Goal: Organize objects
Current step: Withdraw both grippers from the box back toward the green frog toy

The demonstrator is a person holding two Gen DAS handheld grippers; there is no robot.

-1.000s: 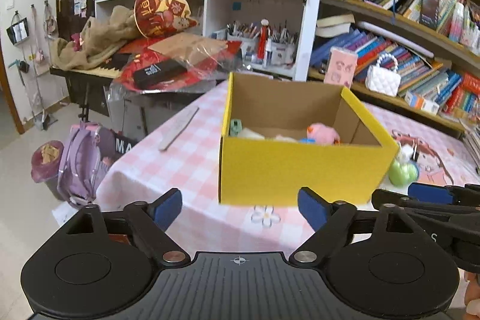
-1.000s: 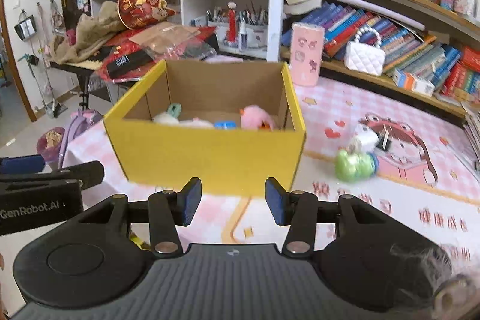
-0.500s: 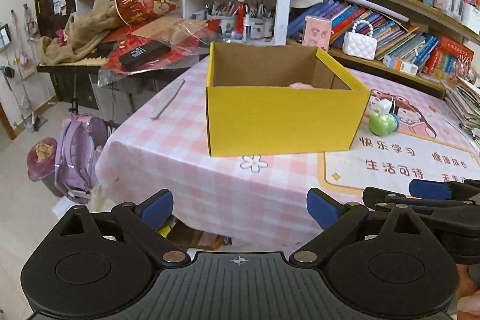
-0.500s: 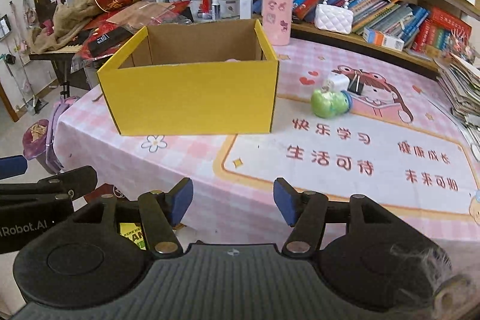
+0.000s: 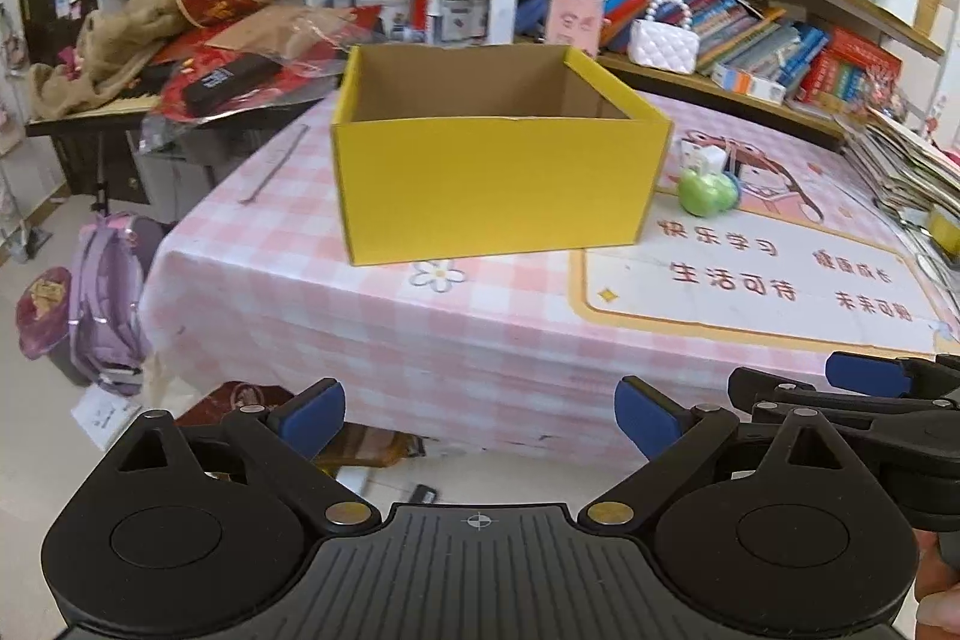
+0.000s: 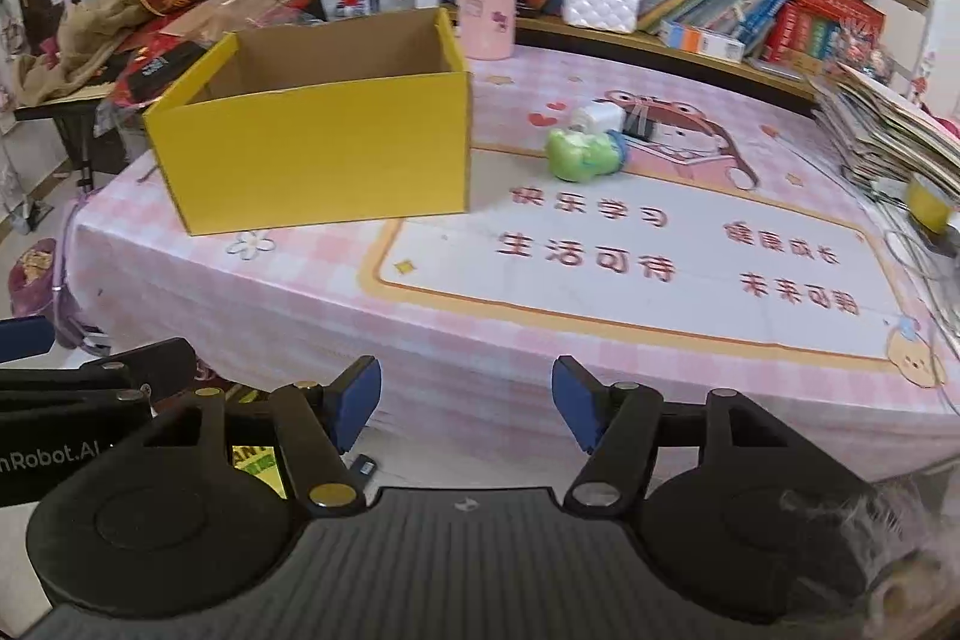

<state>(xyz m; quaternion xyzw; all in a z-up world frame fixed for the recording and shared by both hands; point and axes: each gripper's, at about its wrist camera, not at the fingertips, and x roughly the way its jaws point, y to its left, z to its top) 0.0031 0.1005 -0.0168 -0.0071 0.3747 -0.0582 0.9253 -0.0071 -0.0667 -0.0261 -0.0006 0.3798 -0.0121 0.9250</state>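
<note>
Box: yellow box [image 5: 492, 184] is set on the pink checked tablecloth [image 5: 360, 328], ahead of both grippers.
Green toy [image 6: 582, 154]: laid just right of the box.
Left gripper [image 5: 480, 415]: jaws spread wide, nothing between.
Right gripper [image 6: 465, 403]: jaws have just been opening, nothing between.

Even indoor light, fisheye-bent edges

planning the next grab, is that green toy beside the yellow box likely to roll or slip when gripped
The green toy looks rounded and lobed, so it may roll if nudged. Its glossy surface suggests it could slip between pads. It seems small and probably light, lying against a white item that may shift too.
</note>
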